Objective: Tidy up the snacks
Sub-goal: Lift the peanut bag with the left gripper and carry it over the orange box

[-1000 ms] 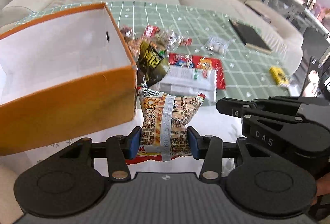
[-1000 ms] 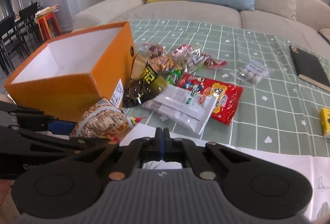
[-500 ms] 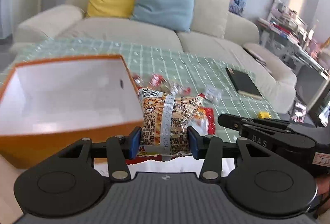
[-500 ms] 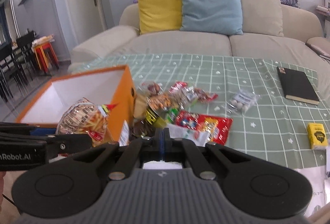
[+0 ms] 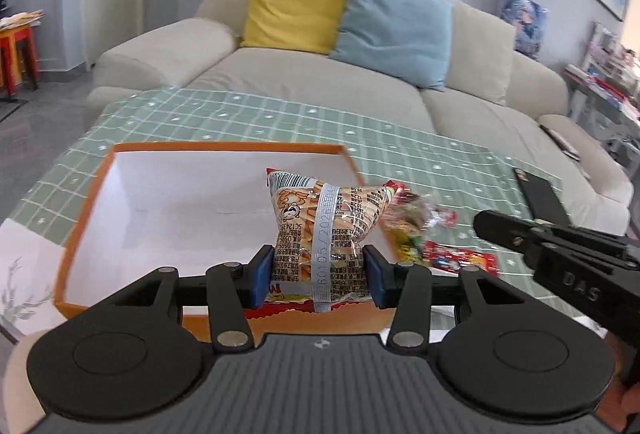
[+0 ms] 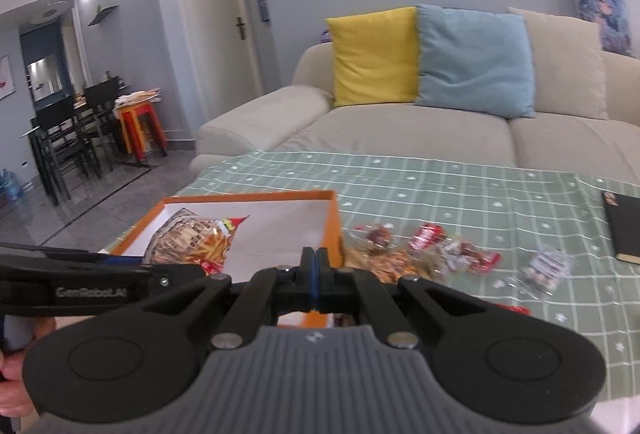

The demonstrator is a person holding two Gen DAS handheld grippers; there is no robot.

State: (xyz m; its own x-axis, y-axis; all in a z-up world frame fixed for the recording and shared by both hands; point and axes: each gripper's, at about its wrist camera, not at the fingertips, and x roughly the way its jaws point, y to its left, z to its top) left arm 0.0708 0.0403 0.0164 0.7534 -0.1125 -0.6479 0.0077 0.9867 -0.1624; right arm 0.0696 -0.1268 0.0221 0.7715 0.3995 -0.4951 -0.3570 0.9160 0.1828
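Observation:
My left gripper [image 5: 319,276] is shut on a puffy snack bag [image 5: 324,230] printed with fries, held above the open orange box [image 5: 100,178] with its white inside. The right wrist view shows the same snack bag [image 6: 200,240] hanging over the orange box [image 6: 240,197], with the left gripper's finger [image 6: 80,276] coming in from the left. My right gripper [image 6: 314,280] is shut with nothing between its pads, above the box's near right corner. A pile of loose snack packets [image 6: 420,254] lies on the green checked cloth right of the box.
A black notebook [image 6: 624,226] lies at the table's right edge. A red packet [image 5: 460,258] sits right of the box. A beige sofa [image 5: 320,74] with yellow and blue cushions stands behind the table. White paper sheets [image 5: 24,266] lie at the near left.
Both grippers have risen and tilted up. The left one carried the snack bag from beside the box's right wall to above its opening. The right gripper stayed shut.

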